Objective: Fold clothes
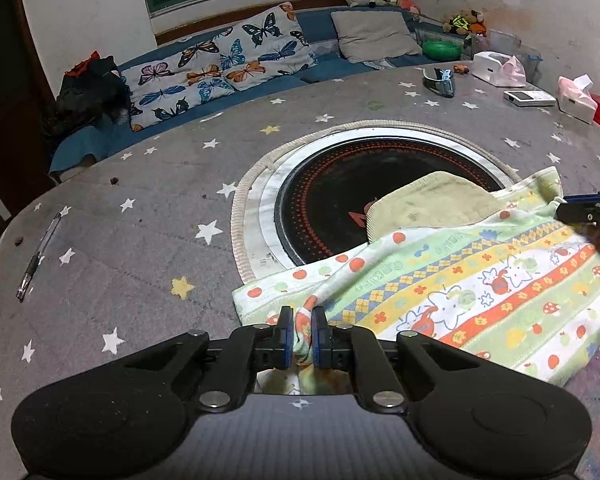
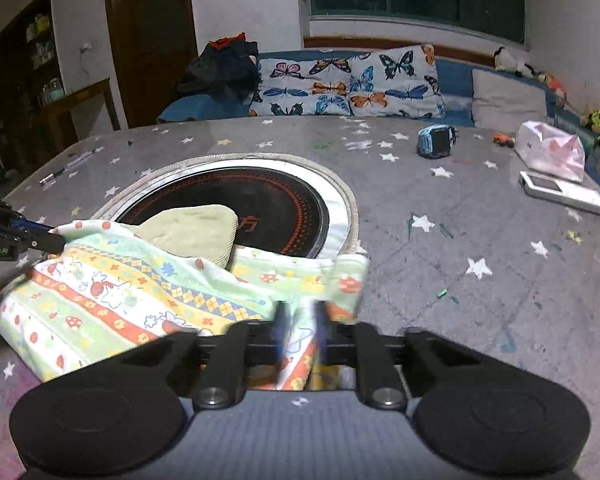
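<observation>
Jaws of the left gripper (image 1: pixel 302 330) stand narrow, pinched on a bunched corner of the patterned cloth (image 1: pixel 472 288); the right gripper (image 2: pixel 300 332) likewise clamps a corner of the same cloth (image 2: pixel 148 292), though its fingers are blurred, so the grip seems firm rather than certain. In the left wrist view the cloth spreads from 6 o'clock out toward 3 o'clock, across the star-printed table cover (image 1: pixel 140 208), its far edge lying over the rim of the round black burner plate (image 1: pixel 340 192) at centre. A pale green cloth (image 1: pixel 428 204) lies partly under it, on the plate. A pen (image 1: pixel 40 252) lies at 9 o'clock, well apart. At 1 o'clock sit a blue watch (image 1: pixel 440 80) and a white tissue box (image 1: pixel 576 98).
</observation>
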Motion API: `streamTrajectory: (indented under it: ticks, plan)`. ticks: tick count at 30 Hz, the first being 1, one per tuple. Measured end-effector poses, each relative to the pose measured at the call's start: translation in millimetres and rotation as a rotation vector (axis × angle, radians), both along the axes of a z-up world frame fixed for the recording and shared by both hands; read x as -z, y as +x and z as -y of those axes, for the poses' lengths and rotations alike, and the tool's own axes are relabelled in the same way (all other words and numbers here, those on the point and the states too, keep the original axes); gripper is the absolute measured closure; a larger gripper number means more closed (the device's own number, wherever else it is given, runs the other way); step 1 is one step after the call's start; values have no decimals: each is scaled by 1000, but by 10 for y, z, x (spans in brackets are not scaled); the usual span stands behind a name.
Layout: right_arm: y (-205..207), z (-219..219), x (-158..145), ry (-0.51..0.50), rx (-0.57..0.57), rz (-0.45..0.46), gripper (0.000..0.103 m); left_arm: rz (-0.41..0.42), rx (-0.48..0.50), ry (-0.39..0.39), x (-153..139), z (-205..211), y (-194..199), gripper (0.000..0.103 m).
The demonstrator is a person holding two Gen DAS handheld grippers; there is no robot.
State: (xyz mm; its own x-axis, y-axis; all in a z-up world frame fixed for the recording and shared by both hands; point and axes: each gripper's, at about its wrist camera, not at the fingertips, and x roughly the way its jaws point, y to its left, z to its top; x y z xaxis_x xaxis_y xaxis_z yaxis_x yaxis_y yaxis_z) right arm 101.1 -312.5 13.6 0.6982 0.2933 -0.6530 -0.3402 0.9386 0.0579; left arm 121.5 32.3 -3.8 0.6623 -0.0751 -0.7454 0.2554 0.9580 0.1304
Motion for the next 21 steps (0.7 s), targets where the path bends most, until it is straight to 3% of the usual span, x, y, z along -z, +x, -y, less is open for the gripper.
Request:
streamTrajectory:
  ticks: [3, 10, 15, 18, 21]
  plan:
    - [3, -13, -94, -2, 15, 38, 97, 12, -7, -11, -43, -14, -26, 94]
    - [-14, -197, -181, -111, 6, 91, 97, 17, -7, -13, -60, -19, -60, 94]
    - [-69, -291, -173, -197, -19, 117, 87, 12, -5, -4, -36, -15, -44, 94]
    - [-65, -270, -233, -160, -64, 132, 86, 9, -4, -1, -22, -12, -31, 94]
    - [82, -275, -237, -92, -166, 74, 85, 6, -5, 0, -14, -13, -23, 94]
